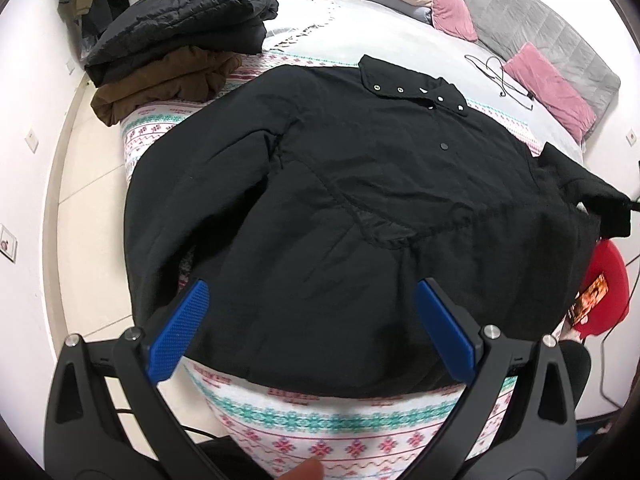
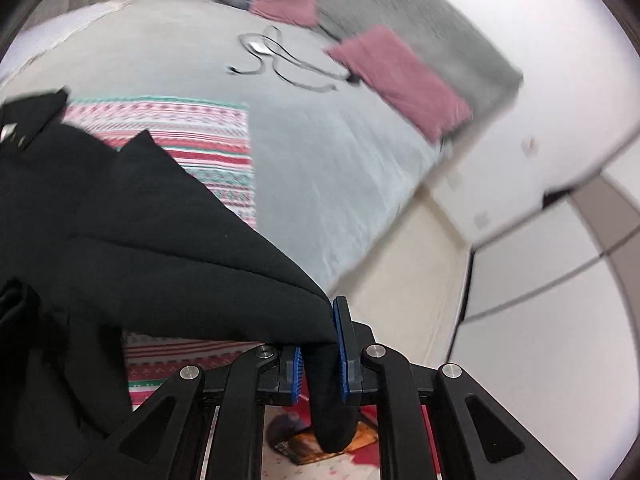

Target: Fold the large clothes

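Right wrist view shows the right gripper [image 2: 318, 354] pinching a sleeve of the black coat [image 1: 340, 208], which lies flat on the patterned blanket [image 1: 320, 420]. The left gripper [image 1: 312, 300] hangs wide open, empty. Next, I think, the sleeve folds across the coat.

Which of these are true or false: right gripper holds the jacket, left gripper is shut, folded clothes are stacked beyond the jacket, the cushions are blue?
1. The right gripper pinches the black jacket. True.
2. The left gripper is shut. False: its jaws stand wide open above the jacket's hem.
3. Folded clothes are stacked beyond the jacket. True.
4. The cushions are blue. False: they are pink.
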A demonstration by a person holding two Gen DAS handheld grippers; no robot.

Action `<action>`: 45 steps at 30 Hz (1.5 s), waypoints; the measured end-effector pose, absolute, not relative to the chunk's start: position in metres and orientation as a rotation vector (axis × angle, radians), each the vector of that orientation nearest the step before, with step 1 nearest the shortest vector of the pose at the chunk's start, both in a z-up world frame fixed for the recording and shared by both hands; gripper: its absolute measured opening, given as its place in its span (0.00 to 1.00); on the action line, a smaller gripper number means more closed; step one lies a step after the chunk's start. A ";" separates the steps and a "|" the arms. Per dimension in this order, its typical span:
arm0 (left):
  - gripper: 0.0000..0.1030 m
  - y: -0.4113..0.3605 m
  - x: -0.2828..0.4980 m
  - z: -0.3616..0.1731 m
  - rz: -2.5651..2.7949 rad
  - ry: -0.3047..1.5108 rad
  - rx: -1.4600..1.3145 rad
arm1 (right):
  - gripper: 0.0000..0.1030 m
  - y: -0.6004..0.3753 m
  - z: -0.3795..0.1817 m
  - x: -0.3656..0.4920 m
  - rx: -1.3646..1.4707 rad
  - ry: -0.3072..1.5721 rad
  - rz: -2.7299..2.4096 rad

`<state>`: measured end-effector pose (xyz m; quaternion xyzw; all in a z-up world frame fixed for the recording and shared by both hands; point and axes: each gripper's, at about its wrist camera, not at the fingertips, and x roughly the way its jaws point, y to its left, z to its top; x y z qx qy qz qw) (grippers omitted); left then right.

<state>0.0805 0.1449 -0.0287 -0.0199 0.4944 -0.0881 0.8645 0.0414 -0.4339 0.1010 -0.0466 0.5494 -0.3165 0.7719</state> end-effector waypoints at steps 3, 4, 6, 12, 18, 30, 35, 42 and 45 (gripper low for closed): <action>0.99 0.152 0.085 -0.031 -0.219 1.043 -0.047 | 0.32 -0.438 0.117 0.022 0.089 1.156 -0.532; 0.99 0.154 0.087 -0.032 -0.232 1.047 -0.051 | 0.45 -0.438 0.122 0.012 0.157 1.125 -0.477; 0.99 0.158 0.095 -0.036 -0.253 1.056 -0.062 | 0.64 -0.435 0.134 -0.004 0.258 1.062 -0.376; 0.99 0.155 0.126 -0.054 -0.315 1.096 -0.040 | 0.74 -0.387 0.133 0.005 0.354 0.996 -0.020; 0.91 0.151 0.155 -0.086 -0.291 1.174 -0.021 | 0.75 -0.309 0.047 0.051 0.329 1.186 0.127; 0.17 0.160 0.153 -0.075 -0.392 1.185 -0.200 | 0.13 -0.256 -0.036 0.103 0.408 1.205 0.249; 0.13 0.183 0.111 -0.014 -0.478 1.056 -0.206 | 0.06 -0.277 0.027 0.054 0.451 1.047 0.329; 0.11 0.234 0.026 0.012 -0.525 1.022 -0.144 | 0.06 -0.304 0.095 -0.056 0.418 0.968 0.320; 0.11 0.242 -0.010 -0.008 -0.497 1.114 -0.042 | 0.08 -0.315 0.098 -0.112 0.375 1.033 0.272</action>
